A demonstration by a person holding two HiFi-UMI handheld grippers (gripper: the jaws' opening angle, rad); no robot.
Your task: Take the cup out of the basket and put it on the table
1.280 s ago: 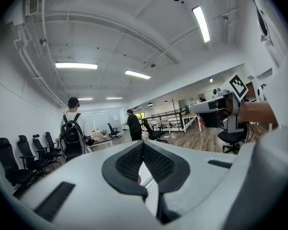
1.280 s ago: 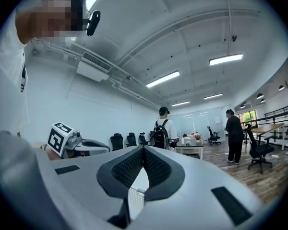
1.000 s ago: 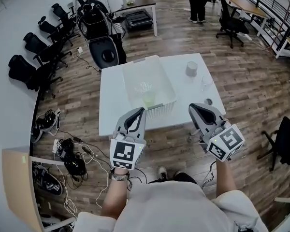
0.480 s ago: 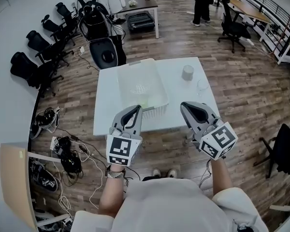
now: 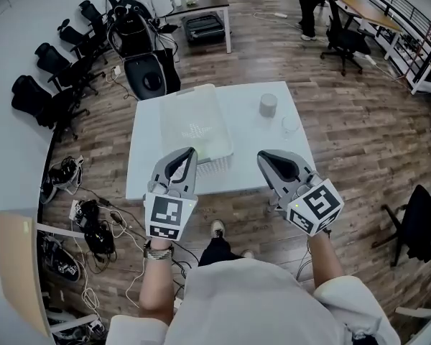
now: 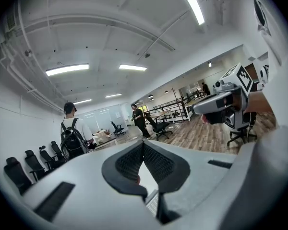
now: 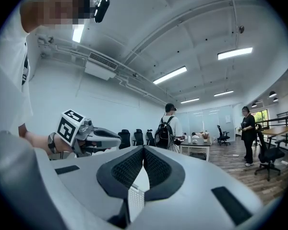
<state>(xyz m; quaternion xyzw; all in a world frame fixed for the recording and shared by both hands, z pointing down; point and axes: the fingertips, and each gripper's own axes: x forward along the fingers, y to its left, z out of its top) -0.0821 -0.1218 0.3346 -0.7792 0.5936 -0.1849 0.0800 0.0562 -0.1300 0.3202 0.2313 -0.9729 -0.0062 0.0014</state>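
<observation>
A see-through white basket [image 5: 189, 113] stands on the left half of the white table [image 5: 248, 146]. A pale green cup [image 5: 207, 147] shows faintly at the basket's near end. My left gripper [image 5: 189, 152] hangs shut over the table's near edge, just in front of the basket. My right gripper [image 5: 261, 156] is shut too, level with it at the table's near right. In the left gripper view the pads [image 6: 134, 162] meet with nothing between them. The right gripper view shows its pads [image 7: 152, 166] also closed on nothing.
A grey cup [image 5: 268, 105] and a clear glass [image 5: 289, 125] stand on the table's right side. Office chairs [image 5: 57, 56] line the left wall. Cables [image 5: 93, 221] lie on the floor at the left. A person with a backpack [image 5: 133, 9] stands beyond the table.
The table and basket have slid left and further away in the head view as the person shifts. Both grippers moved slightly left with it and stayed shut.
</observation>
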